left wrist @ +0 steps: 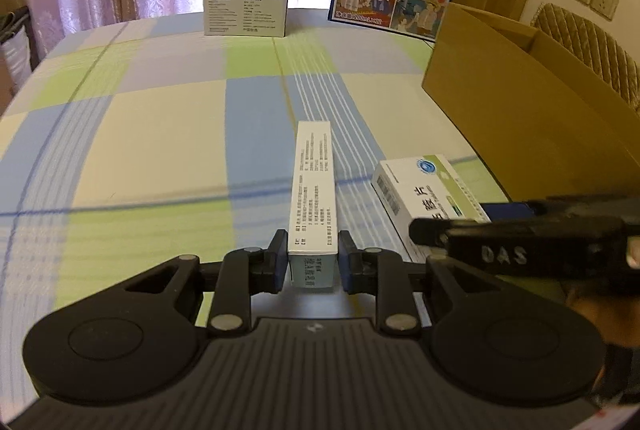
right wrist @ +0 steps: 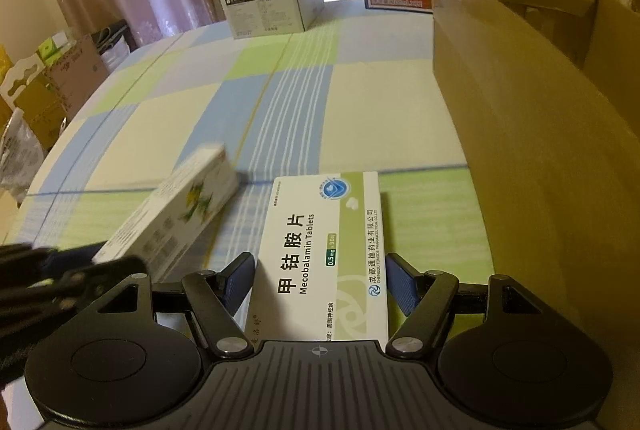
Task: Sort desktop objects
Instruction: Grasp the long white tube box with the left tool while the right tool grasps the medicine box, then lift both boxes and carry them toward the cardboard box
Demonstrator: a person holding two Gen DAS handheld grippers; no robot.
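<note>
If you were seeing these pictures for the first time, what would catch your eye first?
The long narrow white carton clamped between the left gripper fingers, pointing away down the checked tablecloth. Beside it, the flat white-and-green Mecobalamin tablet box lies between the right gripper fingers, next to the open brown cardboard box.

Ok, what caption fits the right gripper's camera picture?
Right gripper open around the Mecobalamin tablet box, beside a cardboard box.
</note>
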